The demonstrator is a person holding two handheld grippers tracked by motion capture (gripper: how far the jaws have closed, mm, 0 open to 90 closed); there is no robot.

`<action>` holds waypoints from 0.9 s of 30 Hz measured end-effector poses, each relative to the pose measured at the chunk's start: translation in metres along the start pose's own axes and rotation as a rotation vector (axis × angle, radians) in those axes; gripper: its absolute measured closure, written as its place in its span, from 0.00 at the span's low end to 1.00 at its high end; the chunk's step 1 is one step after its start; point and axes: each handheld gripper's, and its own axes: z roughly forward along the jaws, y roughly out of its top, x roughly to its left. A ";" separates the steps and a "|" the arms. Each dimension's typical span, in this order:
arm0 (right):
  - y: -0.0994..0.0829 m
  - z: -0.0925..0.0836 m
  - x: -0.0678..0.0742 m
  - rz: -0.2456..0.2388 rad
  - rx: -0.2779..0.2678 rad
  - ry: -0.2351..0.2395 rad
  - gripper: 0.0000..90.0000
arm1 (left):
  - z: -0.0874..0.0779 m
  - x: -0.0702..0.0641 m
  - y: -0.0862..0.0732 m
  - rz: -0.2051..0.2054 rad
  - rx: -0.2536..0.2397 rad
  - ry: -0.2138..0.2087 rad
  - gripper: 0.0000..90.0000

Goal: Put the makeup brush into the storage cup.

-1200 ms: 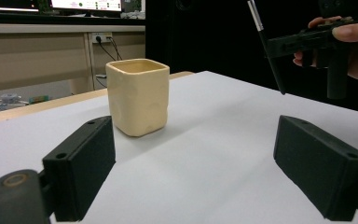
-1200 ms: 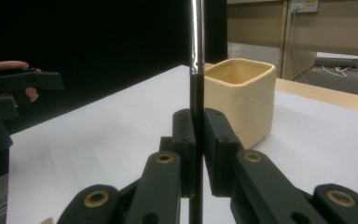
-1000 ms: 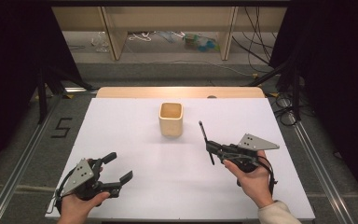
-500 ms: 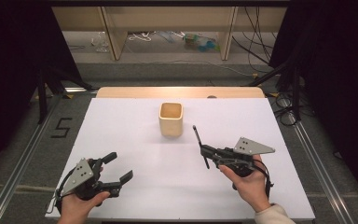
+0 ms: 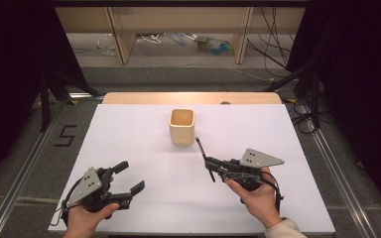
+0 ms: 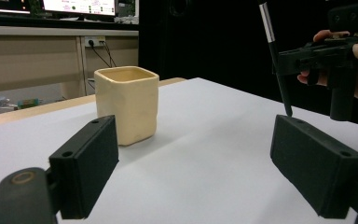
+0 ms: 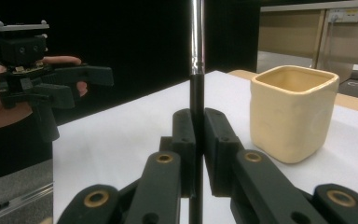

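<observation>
Near the table's middle stands the cream cup, mouth up. My right gripper pinches a thin black brush just beside it; my left gripper rests wide open. I judge I must lift, centre the brush over the opening, then lower straight.

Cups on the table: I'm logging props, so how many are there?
1. A cream square cup stands upright on the white table, toward its far middle, apart from both grippers.

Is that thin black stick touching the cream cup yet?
Apart. The high view shows bare white table between the stick, clamped in the right gripper, and the cup.
</observation>
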 end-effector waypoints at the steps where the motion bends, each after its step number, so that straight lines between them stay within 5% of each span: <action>1: 0.000 0.000 0.000 0.000 0.000 0.000 0.94 | 0.002 0.000 0.000 0.005 -0.015 -0.013 0.17; 27: 0.001 0.013 0.010 -0.010 -0.017 0.022 0.94 | 0.053 -0.025 0.033 -0.026 -0.040 -0.148 0.27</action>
